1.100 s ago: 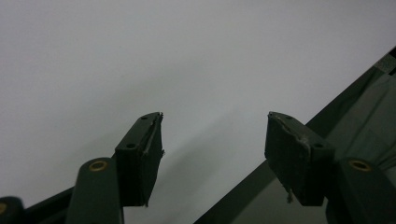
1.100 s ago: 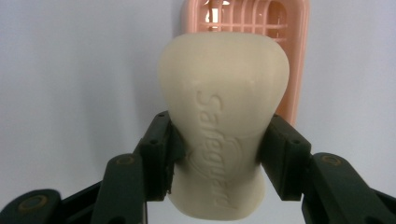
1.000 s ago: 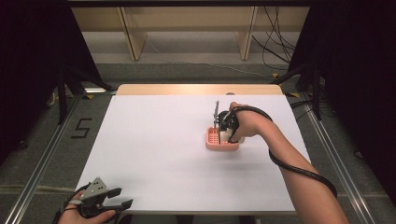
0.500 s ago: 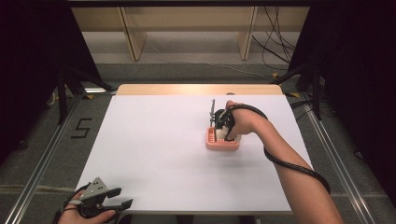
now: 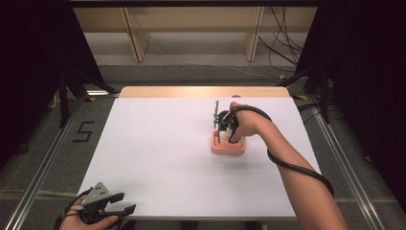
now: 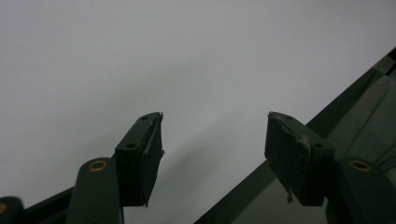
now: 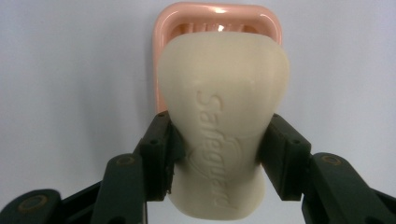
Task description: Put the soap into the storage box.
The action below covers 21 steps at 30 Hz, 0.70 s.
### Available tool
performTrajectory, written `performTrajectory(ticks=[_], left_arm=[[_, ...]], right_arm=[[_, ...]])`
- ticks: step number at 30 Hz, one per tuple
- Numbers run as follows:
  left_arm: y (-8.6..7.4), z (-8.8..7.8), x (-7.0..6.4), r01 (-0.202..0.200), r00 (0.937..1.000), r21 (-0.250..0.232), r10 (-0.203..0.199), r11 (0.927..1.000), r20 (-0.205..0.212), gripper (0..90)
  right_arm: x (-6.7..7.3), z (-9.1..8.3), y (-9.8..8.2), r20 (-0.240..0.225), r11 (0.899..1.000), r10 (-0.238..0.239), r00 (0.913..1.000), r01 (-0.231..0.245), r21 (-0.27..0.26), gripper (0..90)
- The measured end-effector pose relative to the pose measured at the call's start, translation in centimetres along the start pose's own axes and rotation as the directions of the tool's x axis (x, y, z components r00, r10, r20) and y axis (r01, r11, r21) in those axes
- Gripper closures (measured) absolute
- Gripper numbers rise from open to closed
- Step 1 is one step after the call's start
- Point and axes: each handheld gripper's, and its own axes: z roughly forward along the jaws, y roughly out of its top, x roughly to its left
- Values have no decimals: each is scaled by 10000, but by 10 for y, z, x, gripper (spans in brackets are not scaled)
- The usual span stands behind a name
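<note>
At three o'clock on the tabletop [image 5: 158, 158], the right claw [image 7: 215, 154] pinches a soap bar [image 7: 222, 116] above its pink dish [image 5: 228, 146]; seating and release seemingly remain. The left claw [image 6: 212, 149] is spread, idle at seven o'clock.

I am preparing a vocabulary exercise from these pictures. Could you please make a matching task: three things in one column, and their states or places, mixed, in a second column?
1. cream-white bar of soap
2. pink plastic soap dish
3. left gripper

a. open, at the near table corner
b. clamped between black jaws
c. lying on the white table

Pairs: 1-b, 2-c, 3-a
</note>
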Motion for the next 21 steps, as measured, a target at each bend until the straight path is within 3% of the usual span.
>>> performTrajectory(ticks=[2,3,5,7,13,16,17,18,21], left_arm=[[0,0,1,-102,9999,35,102,9999,-45,363],[0,-1,1,-116,9999,45,116,9999,-9,364],[0,-1,1,-135,9999,42,135,9999,-6,363],[0,-1,1,-111,9999,52,111,9999,-8,364],[0,-1,1,-120,9999,66,120,9999,-12,363],[0,-1,1,-130,9999,60,130,9999,-15,363],[0,-1,1,-130,9999,60,130,9999,-15,363],[0,-1,1,-129,9999,58,130,9999,-13,363],[0,-1,1,-124,9999,50,124,9999,-15,363]], right_arm=[[-1,0,1,-10,10000,-13,10000,13,-1,506],[1,1,1,-122,9994,347,9993,-348,-64,506],[1,1,1,-209,9984,556,9982,-553,130,506],[-1,4,2,-143,9998,198,9997,-200,-98,506],[-2,6,1,-137,9996,270,9995,-272,-98,506],[-1,5,1,-249,9972,741,9969,-738,131,506],[-1,5,1,-249,9972,741,9969,-738,131,506],[-4,7,1,-96,9997,209,9997,-210,-149,506],[-3,8,1,-143,9994,341,9993,-342,-43,506]])
